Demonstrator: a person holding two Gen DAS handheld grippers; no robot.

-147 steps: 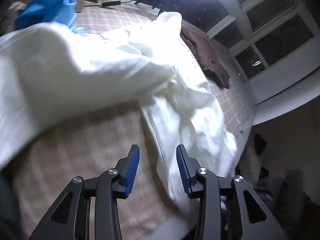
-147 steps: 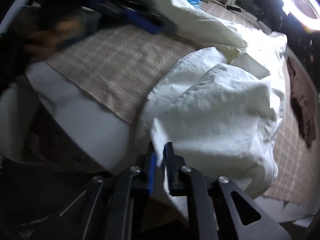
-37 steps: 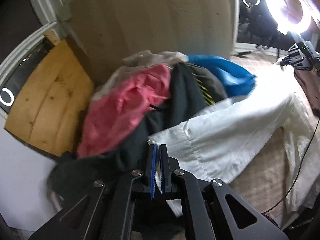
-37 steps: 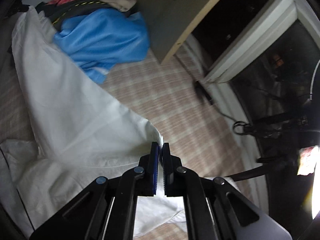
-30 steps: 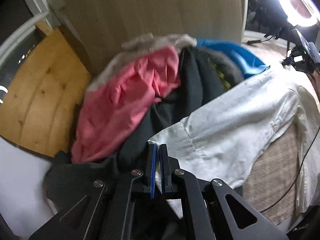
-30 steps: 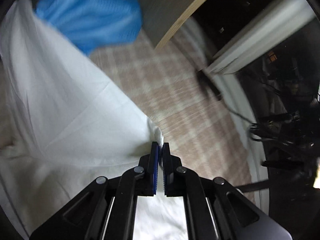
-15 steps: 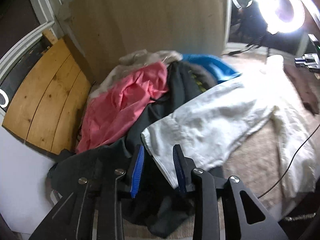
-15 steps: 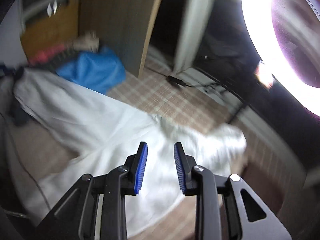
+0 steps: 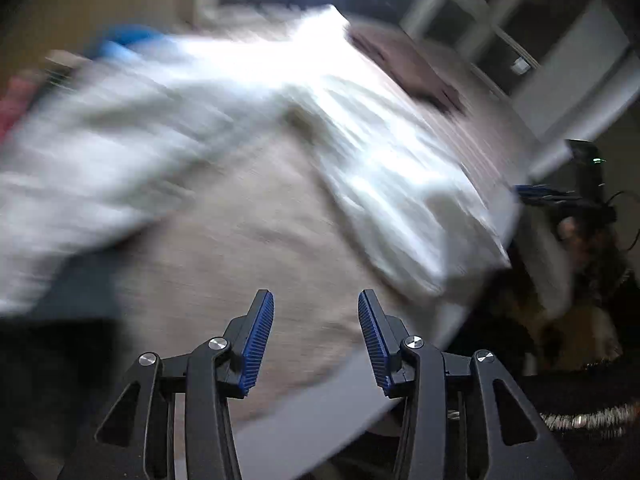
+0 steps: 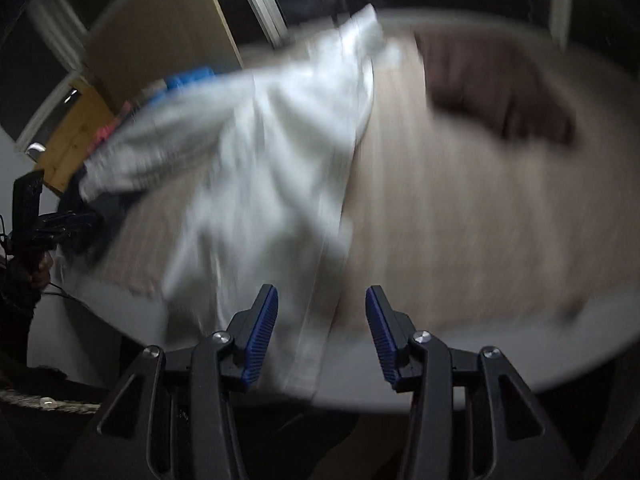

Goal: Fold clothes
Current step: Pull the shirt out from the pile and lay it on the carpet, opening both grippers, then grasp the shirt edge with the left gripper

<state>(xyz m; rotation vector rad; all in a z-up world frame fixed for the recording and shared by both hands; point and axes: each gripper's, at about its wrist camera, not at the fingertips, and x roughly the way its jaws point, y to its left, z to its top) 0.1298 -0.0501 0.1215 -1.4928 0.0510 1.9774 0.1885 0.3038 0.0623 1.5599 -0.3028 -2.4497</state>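
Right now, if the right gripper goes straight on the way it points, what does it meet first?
Probably the white cotton garment lying on the beige woven bed cover: its long edge runs between the opening fingers of the right gripper, which hold nothing. The picture is blurred, so depth is uncertain.

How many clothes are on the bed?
At least 4: a white garment spread across the middle, a brown one at the far right, a blue one and a pink one at the far left. The blur may hide more.
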